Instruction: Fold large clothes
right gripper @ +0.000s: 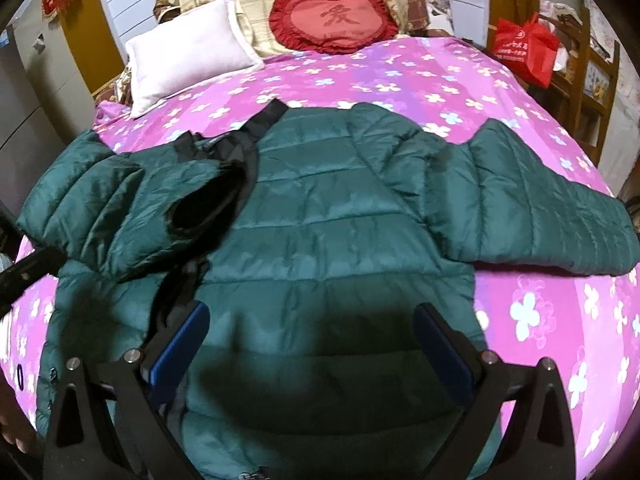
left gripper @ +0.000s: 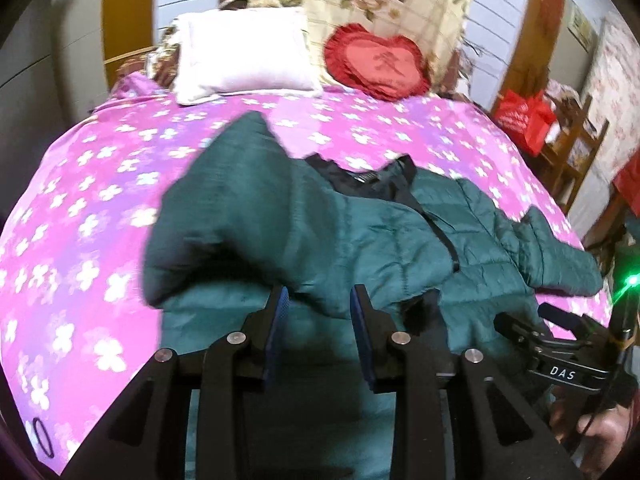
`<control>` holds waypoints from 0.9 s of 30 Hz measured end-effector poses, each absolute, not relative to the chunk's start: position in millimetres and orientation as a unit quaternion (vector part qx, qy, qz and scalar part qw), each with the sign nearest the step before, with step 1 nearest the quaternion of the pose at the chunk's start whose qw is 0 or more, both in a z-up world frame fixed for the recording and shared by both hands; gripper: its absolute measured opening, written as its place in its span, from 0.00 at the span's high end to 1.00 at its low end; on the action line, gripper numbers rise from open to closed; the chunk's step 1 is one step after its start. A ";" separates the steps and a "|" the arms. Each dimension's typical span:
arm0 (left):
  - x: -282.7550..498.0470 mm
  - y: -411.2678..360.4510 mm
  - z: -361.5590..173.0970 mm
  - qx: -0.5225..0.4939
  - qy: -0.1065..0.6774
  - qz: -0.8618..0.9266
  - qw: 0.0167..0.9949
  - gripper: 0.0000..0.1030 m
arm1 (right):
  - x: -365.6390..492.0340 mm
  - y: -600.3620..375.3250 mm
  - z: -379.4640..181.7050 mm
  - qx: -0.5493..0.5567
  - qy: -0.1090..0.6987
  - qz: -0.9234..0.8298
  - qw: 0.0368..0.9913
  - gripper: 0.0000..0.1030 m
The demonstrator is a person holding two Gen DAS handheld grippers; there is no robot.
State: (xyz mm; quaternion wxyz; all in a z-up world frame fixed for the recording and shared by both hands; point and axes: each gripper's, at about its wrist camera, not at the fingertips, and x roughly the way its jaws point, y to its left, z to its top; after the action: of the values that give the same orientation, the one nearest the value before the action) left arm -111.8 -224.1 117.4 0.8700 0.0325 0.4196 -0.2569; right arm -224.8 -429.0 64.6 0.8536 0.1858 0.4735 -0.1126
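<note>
While the left wrist view is blurred, the left gripper shows clearly enough: jaws partly apart, nothing between the blue pads, hovering just above the green puffer jacket. The jacket's left sleeve lies folded in over the body, so I judge the first sleeve fold is done and this tool is free. One person's hand shows at the near right.

Over to the right wrist view: the right gripper stands wide open and empty above the jacket's near hem. The jacket sprawls across the pink flowered bedspread, its right sleeve still flung outward. Next, I'd say, that sleeve needs pinching near the cuff and carrying across.

Count: one jacket, two sleeves, two grippers, one white pillow, one red heart cushion, one red bag.
</note>
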 end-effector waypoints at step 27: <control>-76.1 -121.2 80.3 0.004 0.421 -0.114 0.900 0.79 | -138.1 -375.6 58.9 0.198 0.488 -0.073 0.847 0.00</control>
State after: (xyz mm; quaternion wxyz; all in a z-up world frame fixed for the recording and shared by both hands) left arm -76.1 -121.2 80.2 0.9000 0.0040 0.4207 -0.1142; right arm -138.1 -375.6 59.0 0.8470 0.1980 0.4880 -0.0726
